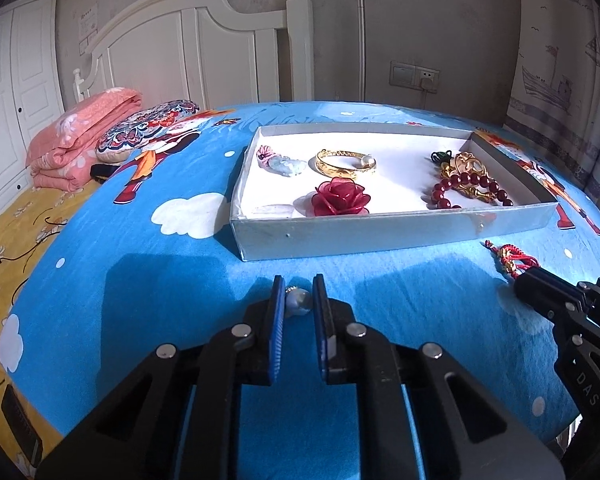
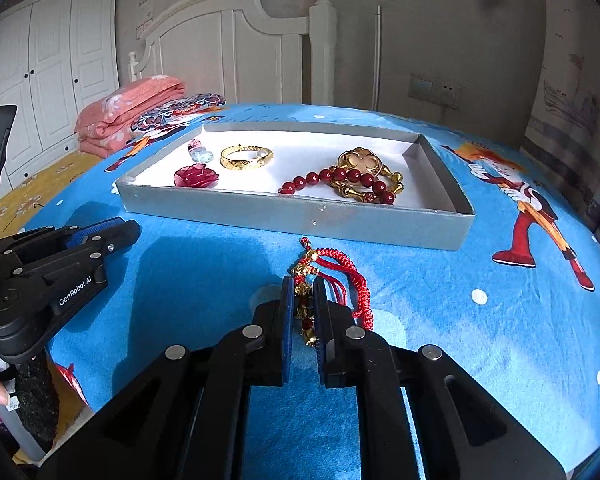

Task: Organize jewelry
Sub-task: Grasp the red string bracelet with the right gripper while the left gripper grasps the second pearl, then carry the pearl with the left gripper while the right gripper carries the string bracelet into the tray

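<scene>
A shallow grey box [image 1: 380,232] [image 2: 300,216] with a white floor lies on the blue bedspread. It holds a gold bangle [image 1: 345,161] [image 2: 246,157], a red rose ornament [image 1: 340,198] [image 2: 195,176], a pale jade pendant [image 1: 280,162] [image 2: 199,152], and red beads [image 1: 470,186] [image 2: 352,178] over a gold piece. My left gripper [image 1: 298,286] is shut on a pearl pendant [image 1: 298,302] before the box. My right gripper [image 2: 302,286] is shut on a red braided bracelet [image 2: 332,276] with gold charms, lying on the bedspread; the bracelet also shows in the left wrist view [image 1: 508,258].
A folded pink quilt [image 1: 80,140] and a patterned pillow [image 1: 144,128] lie at the far left by the white headboard [image 1: 204,40]. A wall socket [image 1: 414,76] sits behind the bed. A curtain [image 1: 560,60] hangs on the right.
</scene>
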Tool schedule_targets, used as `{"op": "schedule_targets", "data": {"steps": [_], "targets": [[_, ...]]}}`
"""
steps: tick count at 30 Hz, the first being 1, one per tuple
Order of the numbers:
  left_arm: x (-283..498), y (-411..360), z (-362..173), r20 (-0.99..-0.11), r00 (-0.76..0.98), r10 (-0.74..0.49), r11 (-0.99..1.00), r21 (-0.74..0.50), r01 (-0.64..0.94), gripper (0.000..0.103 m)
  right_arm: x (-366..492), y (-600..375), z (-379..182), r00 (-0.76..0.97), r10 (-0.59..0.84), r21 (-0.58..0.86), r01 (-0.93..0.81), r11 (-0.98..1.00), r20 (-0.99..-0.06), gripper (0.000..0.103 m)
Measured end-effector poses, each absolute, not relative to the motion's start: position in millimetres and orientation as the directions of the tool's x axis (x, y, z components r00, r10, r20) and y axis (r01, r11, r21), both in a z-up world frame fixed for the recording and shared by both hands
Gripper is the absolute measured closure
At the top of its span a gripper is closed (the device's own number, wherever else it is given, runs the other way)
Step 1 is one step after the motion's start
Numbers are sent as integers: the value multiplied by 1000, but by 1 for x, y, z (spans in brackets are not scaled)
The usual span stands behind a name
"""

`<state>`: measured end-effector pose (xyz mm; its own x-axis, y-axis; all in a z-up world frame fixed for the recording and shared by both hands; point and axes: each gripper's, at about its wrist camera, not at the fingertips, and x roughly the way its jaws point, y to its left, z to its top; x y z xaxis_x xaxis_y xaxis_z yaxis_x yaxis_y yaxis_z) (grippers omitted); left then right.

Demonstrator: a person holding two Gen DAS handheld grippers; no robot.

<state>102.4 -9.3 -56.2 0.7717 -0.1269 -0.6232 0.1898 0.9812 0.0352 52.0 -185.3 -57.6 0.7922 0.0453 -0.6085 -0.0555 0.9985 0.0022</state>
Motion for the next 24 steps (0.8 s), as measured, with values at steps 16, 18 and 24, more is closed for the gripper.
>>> {"op": "schedule_targets", "data": {"steps": [16, 18, 24], "targets": [[93, -12, -58, -611, 778, -149, 982, 2, 190, 90, 51, -188, -57, 799, 44, 18, -42, 999, -600, 92], [91, -14, -58, -609, 779, -149, 981, 5, 192, 90, 50, -188, -57, 799, 46, 21, -41, 999, -599, 92], [84, -22, -58, -602, 781, -165, 977, 8, 213, 90, 47, -189, -56, 808, 59, 35, -48, 998, -586, 92]]}}
